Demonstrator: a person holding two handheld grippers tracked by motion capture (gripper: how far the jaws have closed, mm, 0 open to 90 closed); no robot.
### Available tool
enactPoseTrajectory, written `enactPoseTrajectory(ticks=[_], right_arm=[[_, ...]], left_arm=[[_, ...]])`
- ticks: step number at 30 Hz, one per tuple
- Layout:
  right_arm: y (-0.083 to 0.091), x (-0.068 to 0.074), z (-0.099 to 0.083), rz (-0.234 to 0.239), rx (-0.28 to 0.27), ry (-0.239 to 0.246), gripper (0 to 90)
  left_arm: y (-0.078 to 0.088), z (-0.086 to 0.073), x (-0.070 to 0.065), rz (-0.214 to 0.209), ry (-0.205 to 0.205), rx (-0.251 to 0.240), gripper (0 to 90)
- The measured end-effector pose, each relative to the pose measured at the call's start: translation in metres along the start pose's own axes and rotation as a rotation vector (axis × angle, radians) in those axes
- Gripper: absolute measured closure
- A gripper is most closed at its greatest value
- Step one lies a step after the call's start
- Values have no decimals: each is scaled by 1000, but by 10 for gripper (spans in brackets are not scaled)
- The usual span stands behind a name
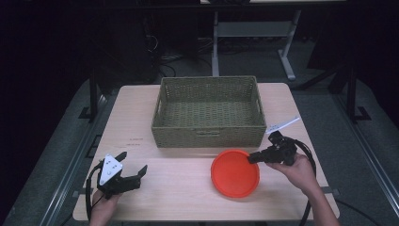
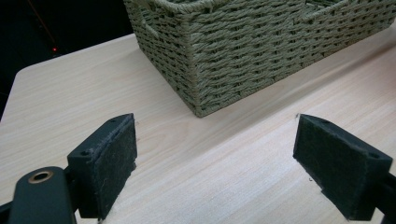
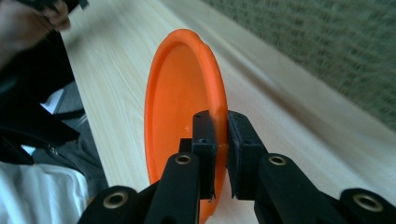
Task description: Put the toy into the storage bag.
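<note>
We see the right gripper (image 1: 254, 157) with jaws clamped on the rim of the orange plate (image 1: 234, 173), on the tabletop (image 1: 179, 188) before the basket (image 1: 209, 111). The left gripper (image 1: 132, 166) rests with jaws apart.

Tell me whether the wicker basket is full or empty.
Empty: the high view looks into the wicker basket and shows its bare woven floor.

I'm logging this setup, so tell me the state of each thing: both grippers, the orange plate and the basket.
Left gripper: open, nothing between its jaws, near the table.
Right gripper: shut on the plate's rim.
Orange plate: upright on the table, gripped at its edge.
Wicker basket: upright, empty.
</note>
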State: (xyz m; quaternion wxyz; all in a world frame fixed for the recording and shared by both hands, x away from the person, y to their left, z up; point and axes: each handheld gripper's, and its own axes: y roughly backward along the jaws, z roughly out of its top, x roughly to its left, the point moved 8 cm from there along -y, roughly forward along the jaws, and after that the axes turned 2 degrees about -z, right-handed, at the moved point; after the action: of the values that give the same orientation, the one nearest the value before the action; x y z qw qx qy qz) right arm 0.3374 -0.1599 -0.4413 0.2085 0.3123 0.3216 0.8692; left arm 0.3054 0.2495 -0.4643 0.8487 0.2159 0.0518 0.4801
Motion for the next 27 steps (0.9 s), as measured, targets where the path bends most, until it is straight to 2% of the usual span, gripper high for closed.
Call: enactPoseTrajectory(ticks=[2, 9, 12, 16, 19, 20, 21, 24, 25, 27], right_arm=[[12, 6, 10, 4, -35, 0, 823], [30, 14, 29, -16, -52, 15, 823], [39, 16, 45, -31, -65, 19, 823], [46, 17, 59, -24, -88, 20, 823], [54, 16, 75, -15, -116, 13, 823], [58, 16, 85, -12, -130, 6, 823], [58, 16, 85, -12, -130, 6, 823], [61, 14, 100, -19, -136, -1, 823], [63, 14, 110, -24, -148, -5, 823], [64, 14, 115, -28, -150, -5, 823]], left_arm=[[-1, 0, 0, 1, 8, -1, 127], [-1, 0, -1, -3, 2, 2, 127], [-1, -1, 0, -4, 6, 2, 127], [-1, 0, 0, -4, 4, 1, 127], [-2, -1, -1, -8, -6, 9, 127], [-2, -1, -1, -9, -7, 9, 127], [-3, -1, -1, -11, -6, 9, 127], [-3, -1, -2, -14, -6, 7, 127], [-3, -1, -2, -13, -5, 6, 127], [-3, -1, -1, -12, -6, 8, 127]])
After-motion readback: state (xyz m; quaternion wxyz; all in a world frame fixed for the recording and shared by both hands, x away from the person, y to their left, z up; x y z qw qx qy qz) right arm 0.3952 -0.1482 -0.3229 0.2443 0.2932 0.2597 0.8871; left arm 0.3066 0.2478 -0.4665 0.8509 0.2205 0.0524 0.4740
